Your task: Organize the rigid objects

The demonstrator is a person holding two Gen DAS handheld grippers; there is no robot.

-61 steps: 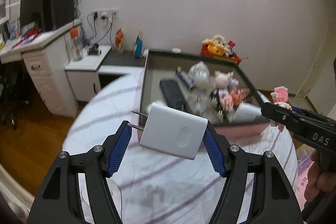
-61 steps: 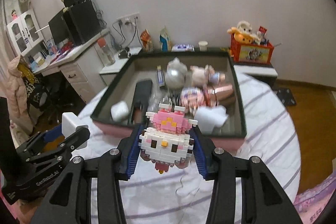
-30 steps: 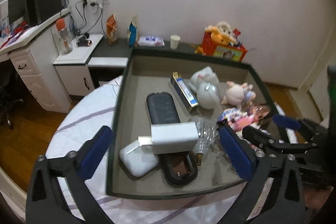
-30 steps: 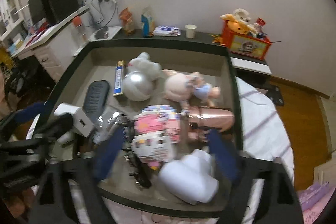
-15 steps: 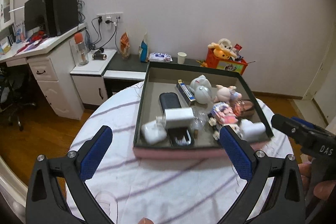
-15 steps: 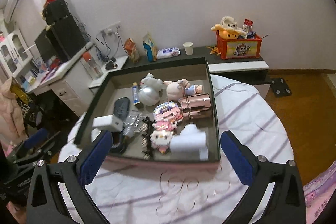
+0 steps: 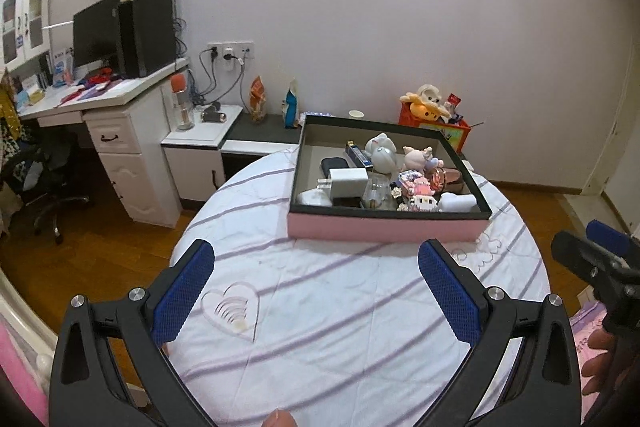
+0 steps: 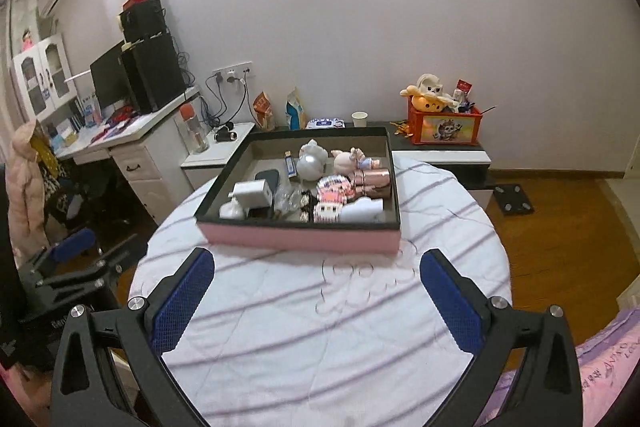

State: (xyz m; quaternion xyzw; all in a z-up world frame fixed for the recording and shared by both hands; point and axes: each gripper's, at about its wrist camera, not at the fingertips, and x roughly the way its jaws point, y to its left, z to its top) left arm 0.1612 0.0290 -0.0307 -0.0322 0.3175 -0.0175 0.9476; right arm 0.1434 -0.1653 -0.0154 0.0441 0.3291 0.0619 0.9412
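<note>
Left gripper (image 7: 316, 283): jaws spread wide, nothing between the blue pads; hovers above the striped tablecloth (image 7: 360, 307).
Right gripper (image 8: 316, 287): jaws spread wide, nothing held; above the same cloth.
Pink tray (image 7: 384, 229): at 12 o'clock from both grippers, well apart from them, on the round table.
White charger (image 7: 347, 183): inside the tray, toward its 8 o'clock corner, prongs to 9 o'clock.
Block-built kitten figure (image 8: 327, 211): inside the tray at its near edge, just beside a white object (image 8: 362, 211) at its 3 o'clock.
Desk (image 7: 96, 99): at 10 o'clock.
</note>
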